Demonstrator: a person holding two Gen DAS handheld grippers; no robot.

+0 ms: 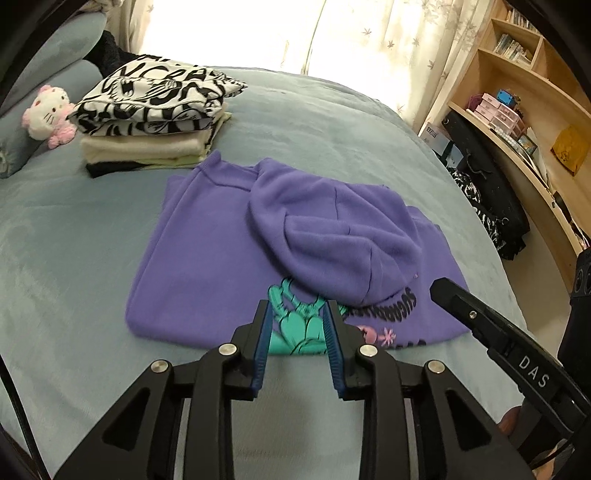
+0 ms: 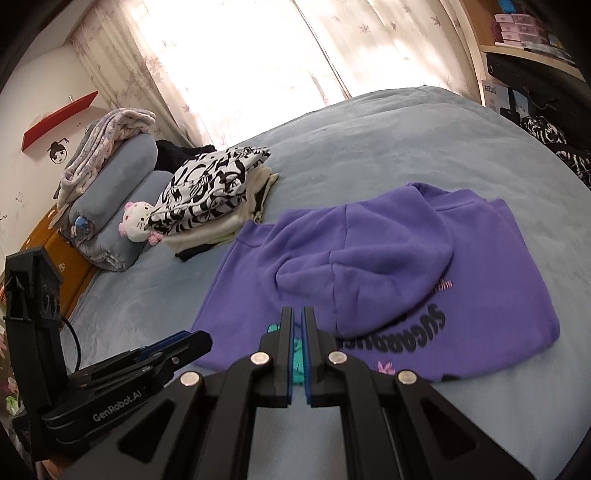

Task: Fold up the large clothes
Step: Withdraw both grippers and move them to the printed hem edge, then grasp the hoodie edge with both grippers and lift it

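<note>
**Purple hoodie lies folded on the bed, both tongs above it**

The purple hoodie (image 1: 207, 258) lies flat on the blue bed (image 1: 74, 258), folded into a neat block; its hood (image 1: 332, 236) is laid over the top, and it covers part of the black words and the teal cartoon print (image 1: 295, 328) near the front edge; a small pink flower print (image 1: 384, 336) shows at that same edge.

The left tongs (image 1: 297, 317) are over the front edge of the hoodie; the two blue pads (image 1: 263, 343) stand a little apart, with nothing between them; the print shows through the gap.

The right tongs (image 2: 298, 321) are closed, with only a thin slit left between the fingers; they hold nothing; they also sit above the front edge of the hoodie, near the teal print.

Each camera sees the other tool at its side; the right one comes in from the right edge of the left view, and the left one lies low at the left of the right view.

Behind the hoodie, touching its far corner, is a pile of folded clothes (image 1: 147, 147); a black and white patterned top (image 1: 155, 96) is on top of it, with cream and black pieces under it; a white and pink plush cat (image 1: 48, 114) leans just beside the pile, against the blue pillows (image 2: 122, 177).

Bright curtains (image 1: 258, 33) hang behind the bed; a wooden shelf (image 1: 517, 92) with boxes and books is at the right.
</note>
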